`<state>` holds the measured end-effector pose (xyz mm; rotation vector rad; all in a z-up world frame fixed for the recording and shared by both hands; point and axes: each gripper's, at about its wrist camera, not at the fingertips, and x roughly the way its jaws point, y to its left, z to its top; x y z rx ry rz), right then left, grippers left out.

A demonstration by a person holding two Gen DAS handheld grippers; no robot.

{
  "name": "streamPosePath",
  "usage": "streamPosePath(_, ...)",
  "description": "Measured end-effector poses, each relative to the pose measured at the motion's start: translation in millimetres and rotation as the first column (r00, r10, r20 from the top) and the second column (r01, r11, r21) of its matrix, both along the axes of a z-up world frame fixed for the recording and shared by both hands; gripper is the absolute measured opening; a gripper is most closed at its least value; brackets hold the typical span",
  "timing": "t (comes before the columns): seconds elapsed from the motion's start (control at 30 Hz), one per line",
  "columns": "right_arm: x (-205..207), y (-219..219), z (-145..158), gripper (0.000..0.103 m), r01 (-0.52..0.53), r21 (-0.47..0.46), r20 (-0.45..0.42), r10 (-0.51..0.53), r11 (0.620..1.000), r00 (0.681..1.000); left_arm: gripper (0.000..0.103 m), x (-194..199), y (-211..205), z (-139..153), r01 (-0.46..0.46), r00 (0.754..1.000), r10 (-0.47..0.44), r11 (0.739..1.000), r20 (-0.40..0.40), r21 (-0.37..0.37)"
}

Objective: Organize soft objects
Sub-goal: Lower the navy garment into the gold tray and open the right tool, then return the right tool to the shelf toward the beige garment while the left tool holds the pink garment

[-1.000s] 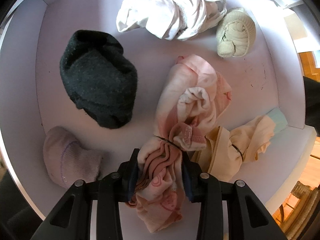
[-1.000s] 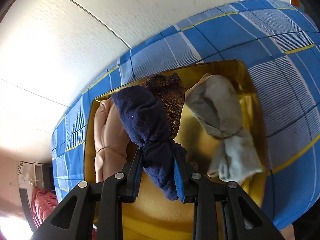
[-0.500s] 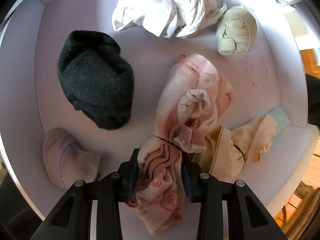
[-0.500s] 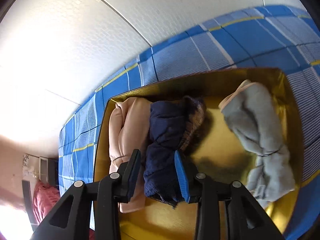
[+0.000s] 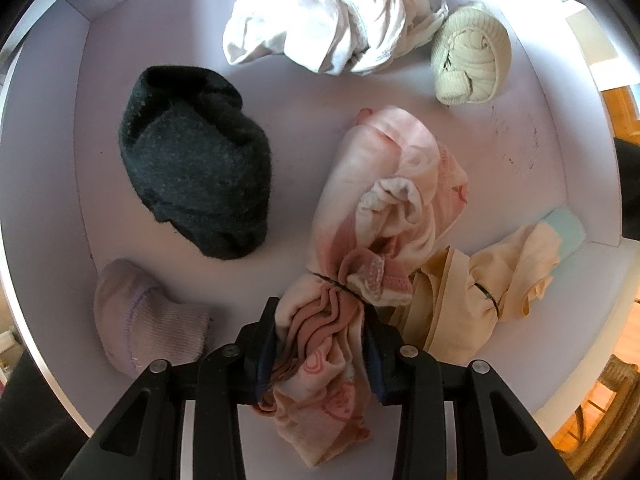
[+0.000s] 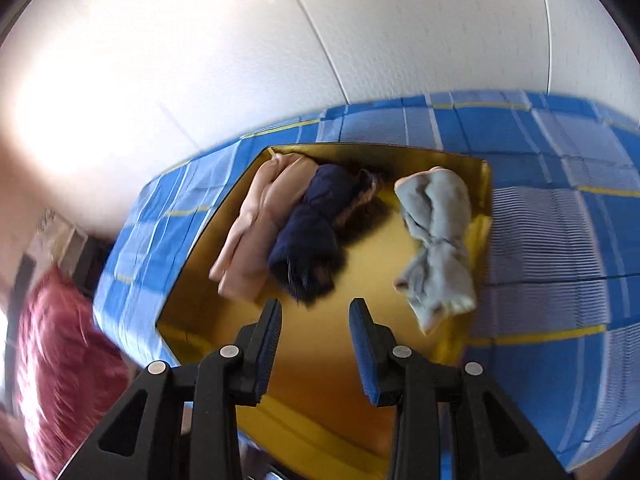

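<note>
Left wrist view: the left hand-held gripper points straight down into a white box and is clamped on the lower end of a pink patterned bundle, tied round its waist with a thin dark band. Five more soft pieces lie around it in the box: a dark knitted sock roll at ten o'clock, well apart; a mauve sock at eight o'clock, just beside the left finger; a white crumpled garment at twelve o'clock against the far wall; a cream ribbed sock ball at one o'clock; and a pale yellow bundle with a mint edge at three o'clock, touching the pink one and crowding the right finger. The pink cloth is creased, with rosy printed shapes, and its loose tail hangs out below the jaws.

Right wrist view: the right hand-held gripper hangs over a gold tray on a blue checked cloth, its jaws slightly apart with nothing between them. Four bundles lie in the tray: a peach one at eleven o'clock, a navy one touching it, a brown one tucked behind the navy, and a light blue one at one o'clock, apart from the rest. A red blurred fabric shows at eight o'clock.
</note>
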<state>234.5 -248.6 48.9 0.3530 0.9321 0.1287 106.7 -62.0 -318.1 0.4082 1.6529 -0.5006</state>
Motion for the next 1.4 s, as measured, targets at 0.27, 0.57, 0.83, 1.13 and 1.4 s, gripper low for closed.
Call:
streamPosePath(0.27, -99, 15, 0, 0.035, -0.097, -0.163, 0.096, 0.114, 0.982, 0.989, 0.038, -2, 1, 2, -0.023, 1.0, 0.023, 1.0, 0.005, 0.01)
streamPosePath(0.57, -192, 27, -103, 0.036, -0.195, -0.22, -0.036, 0.192, 0.956, 0.981, 0.037, -5, 4, 4, -0.037, 0.999, 0.037, 0.999, 0.019, 0.012)
streamPosePath(0.83, -184, 32, -241, 0.036, -0.286, -0.076, -0.502, 0.211, 0.955, 0.839, 0.037, -15, 14, 11, -0.04, 0.999, 0.04, 0.999, 0.032, 0.01)
streamPosePath(1.13, -174, 61, -313, 0.041, -0.373, -0.012, -0.669, 0.27, 0.928, 0.693, 0.037, -14, 25, 14, -0.061, 0.998, 0.061, 0.998, 0.034, 0.01)
streamPosePath(1.4, -164, 30, -316, 0.041, -0.279, -0.22, -0.618, 0.088, 0.935, 0.782, 0.037, -12, 33, 11, -0.061, 0.998, 0.061, 0.998, 0.027, 0.01)
